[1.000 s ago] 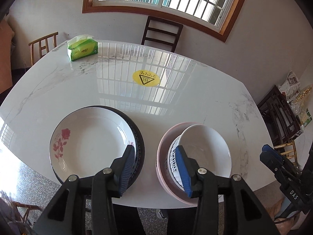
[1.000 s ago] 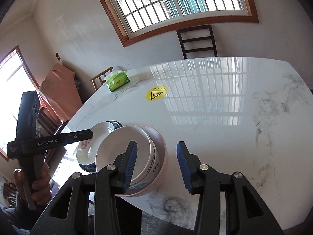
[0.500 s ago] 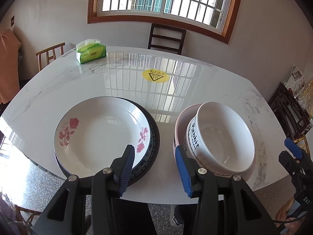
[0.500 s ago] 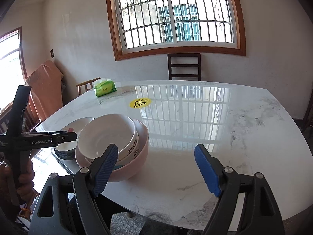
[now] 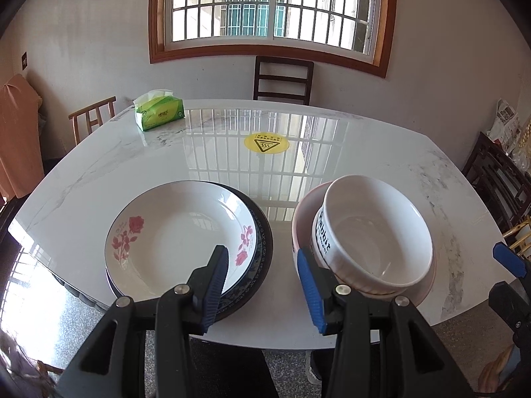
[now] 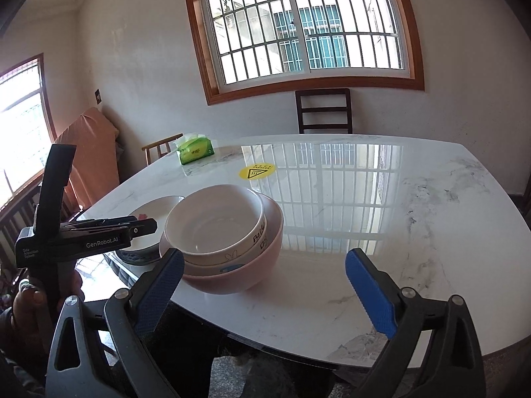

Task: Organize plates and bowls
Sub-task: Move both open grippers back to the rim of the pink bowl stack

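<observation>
Lettering on white bowl (image 5: 371,238) seemingly reads "Rabbit"; both hand-held grippers (image 5: 262,285) (image 6: 265,285) spread, empty.

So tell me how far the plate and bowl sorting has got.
Done, by the look of it: the floral plate sits on the dark plate, and the white bowl sits, slightly tilted, in the pink bowl. In hand: nothing; the left gripper and right gripper are both open and empty. Left: perhaps straightening the white bowl.

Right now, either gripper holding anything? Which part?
Nothing held. Left gripper and right gripper are both open and empty, short of the white bowl nested in the pink bowl.
</observation>
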